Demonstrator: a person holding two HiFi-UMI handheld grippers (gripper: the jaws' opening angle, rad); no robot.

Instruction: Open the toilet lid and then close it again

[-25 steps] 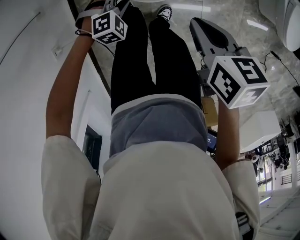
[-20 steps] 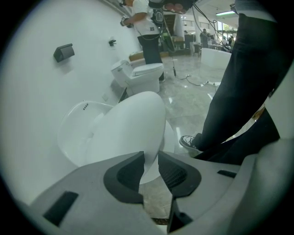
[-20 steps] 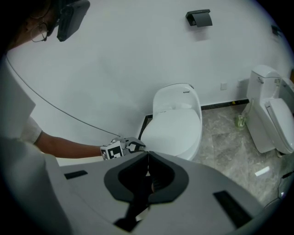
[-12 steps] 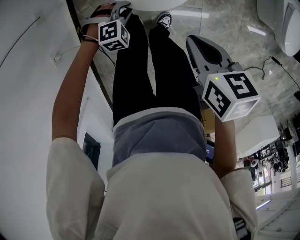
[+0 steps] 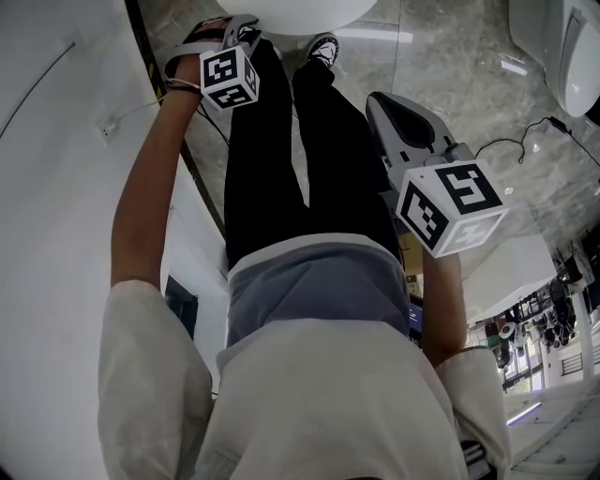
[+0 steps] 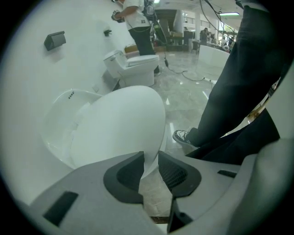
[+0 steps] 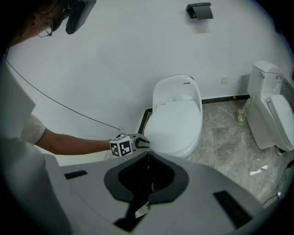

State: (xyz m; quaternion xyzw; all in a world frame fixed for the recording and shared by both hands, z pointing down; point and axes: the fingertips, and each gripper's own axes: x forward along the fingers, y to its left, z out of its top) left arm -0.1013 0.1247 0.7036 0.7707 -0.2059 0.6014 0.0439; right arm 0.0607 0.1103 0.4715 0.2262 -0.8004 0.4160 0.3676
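A white toilet (image 7: pixel 177 89) stands against the wall, and its lid (image 7: pixel 177 121) lies low over the bowl. My left gripper (image 7: pixel 139 142) is at the lid's front left edge. In the left gripper view that thin edge (image 6: pixel 148 158) runs between the two dark pads (image 6: pixel 126 174), and my left gripper (image 6: pixel 149 167) is shut on it. The head view shows the left gripper (image 5: pixel 239 28) reaching down to the white lid (image 5: pixel 295 11) at the top. My right gripper (image 7: pixel 148 172) hangs apart from the toilet with its jaws shut and nothing in them; the head view has this gripper (image 5: pixel 389 103) right of the legs.
A second toilet (image 7: pixel 271 110) stands to the right along the same wall. A black box (image 7: pixel 200 10) is mounted on the wall above. The person's legs and shoe (image 6: pixel 183 137) stand close to the bowl. A cable (image 5: pixel 525 136) lies on the marble floor.
My left gripper has sunk toward the toilet with the lid's edge in it, and more of the white lid shows at the top of the head view. The right gripper drifted slightly lower.
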